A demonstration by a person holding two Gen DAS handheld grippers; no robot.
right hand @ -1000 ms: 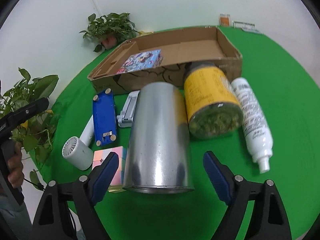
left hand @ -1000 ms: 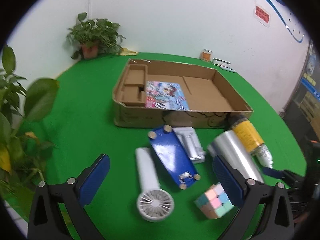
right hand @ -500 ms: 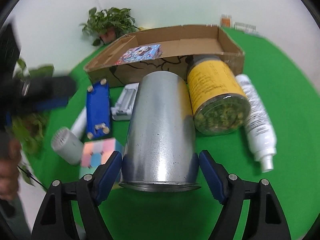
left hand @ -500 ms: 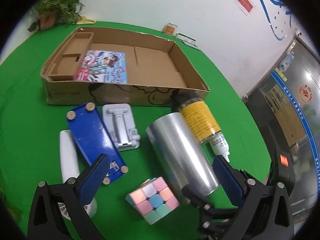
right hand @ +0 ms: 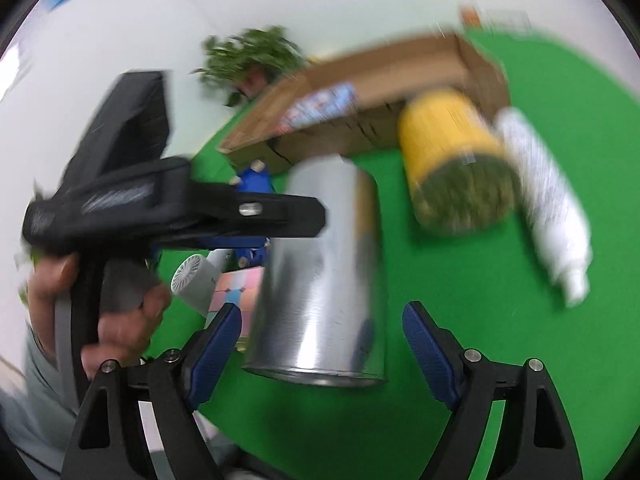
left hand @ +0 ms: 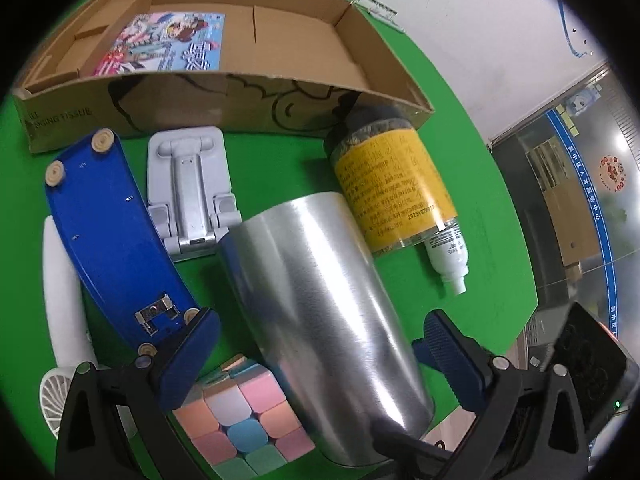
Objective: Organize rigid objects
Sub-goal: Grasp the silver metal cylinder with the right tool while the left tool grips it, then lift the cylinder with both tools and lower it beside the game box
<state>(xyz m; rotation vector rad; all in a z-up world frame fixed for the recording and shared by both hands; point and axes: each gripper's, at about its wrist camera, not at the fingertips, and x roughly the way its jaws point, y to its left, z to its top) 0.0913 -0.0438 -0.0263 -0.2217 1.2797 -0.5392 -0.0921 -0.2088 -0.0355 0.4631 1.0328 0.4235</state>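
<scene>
Cylinder [right hand: 320, 276] between open claw [right hand: 322, 350] pads

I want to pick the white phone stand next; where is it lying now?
In the left wrist view, the white phone stand lies on the green table just before the cardboard box, between the blue stapler and the metal cylinder.

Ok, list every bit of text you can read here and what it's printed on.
"...SING TISSUE": cardboard box, front wall, start cut off.
"2025": yellow-labelled jar, rest of the label too small.
White bottle: print too small.
Comic booklet: title unreadable.
Wall signs: blurred.
</scene>
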